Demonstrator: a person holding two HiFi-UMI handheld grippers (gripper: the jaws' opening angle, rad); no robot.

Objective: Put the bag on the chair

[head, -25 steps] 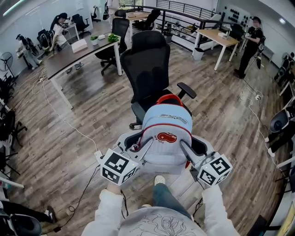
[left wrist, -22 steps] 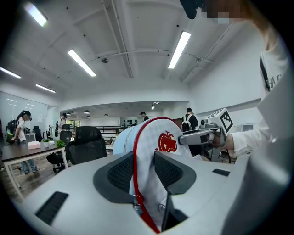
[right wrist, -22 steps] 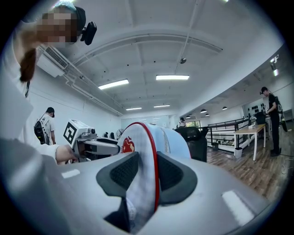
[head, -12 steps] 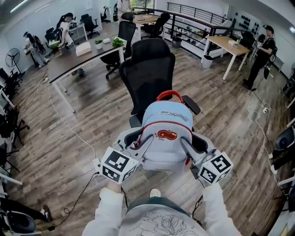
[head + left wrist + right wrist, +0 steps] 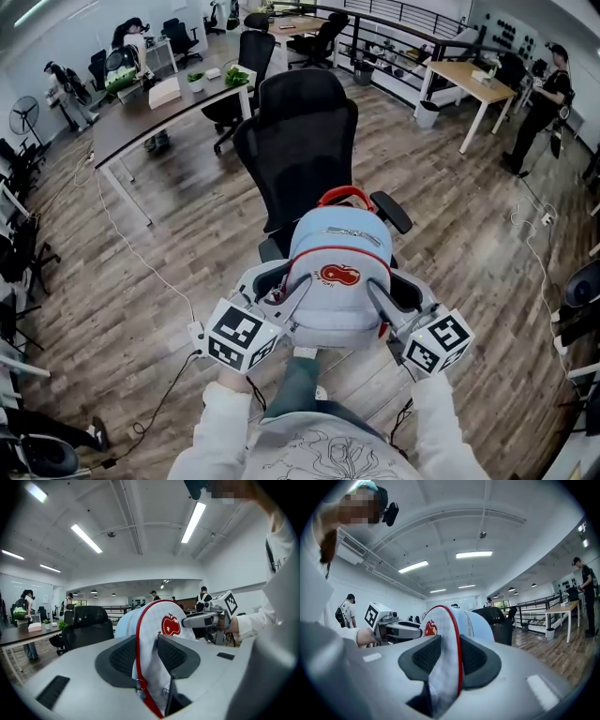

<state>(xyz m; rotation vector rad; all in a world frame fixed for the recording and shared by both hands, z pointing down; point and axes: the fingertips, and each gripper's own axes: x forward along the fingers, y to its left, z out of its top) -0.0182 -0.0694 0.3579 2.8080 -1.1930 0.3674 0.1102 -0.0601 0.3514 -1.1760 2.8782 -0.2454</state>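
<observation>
Closer to chair (image 5: 300, 141), bag (image 5: 336, 281); left tool (image 5: 147, 654), right tool (image 5: 443, 656) tight on it.

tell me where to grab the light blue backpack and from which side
Grip the thin red-piped side seams of the light blue fabric backpack, one tool from each side, as the left tool and right tool do now. The seams are flat enough to pinch, and two grips likely keep the soft, wide bag upright.
</observation>
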